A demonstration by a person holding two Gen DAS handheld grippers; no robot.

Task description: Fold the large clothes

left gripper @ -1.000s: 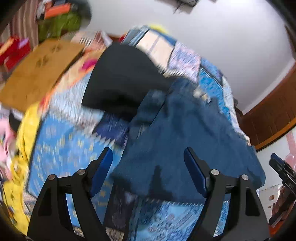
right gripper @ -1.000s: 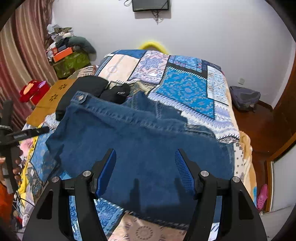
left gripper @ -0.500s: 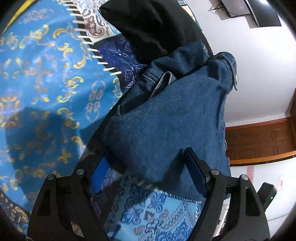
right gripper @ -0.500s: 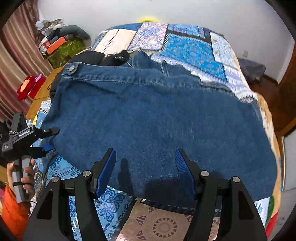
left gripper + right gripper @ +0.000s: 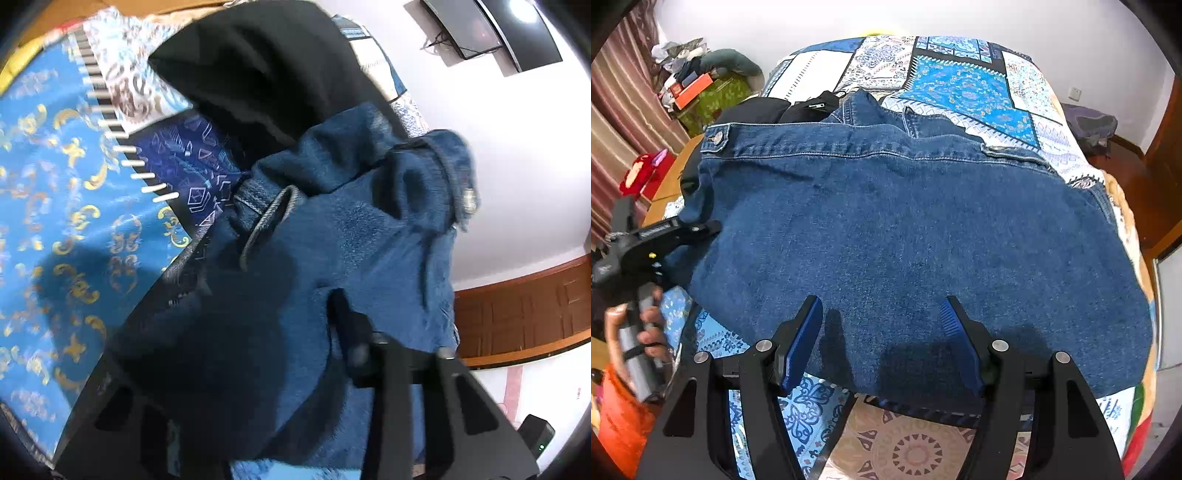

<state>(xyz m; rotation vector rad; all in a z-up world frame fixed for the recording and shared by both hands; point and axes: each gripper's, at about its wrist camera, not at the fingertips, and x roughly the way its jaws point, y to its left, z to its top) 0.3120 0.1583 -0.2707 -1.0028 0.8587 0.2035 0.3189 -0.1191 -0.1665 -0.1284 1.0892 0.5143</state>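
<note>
Left gripper (image 5: 701, 229) closing on denim jacket (image 5: 905, 240) edge

White wall (image 5: 923, 18) across top of right wrist frame; striped curtain (image 5: 617, 122) down left edge, cluttered green box (image 5: 716, 92) beside it at upper left. Bed (image 5: 960, 81) under patchwork cover fills centre; dark wood floor (image 5: 1126, 173) and a grey bag (image 5: 1089, 122) at right. Left wrist frame: wall-mounted screen (image 5: 491, 29) upper right, wood panelling (image 5: 524, 306) at right.
</note>
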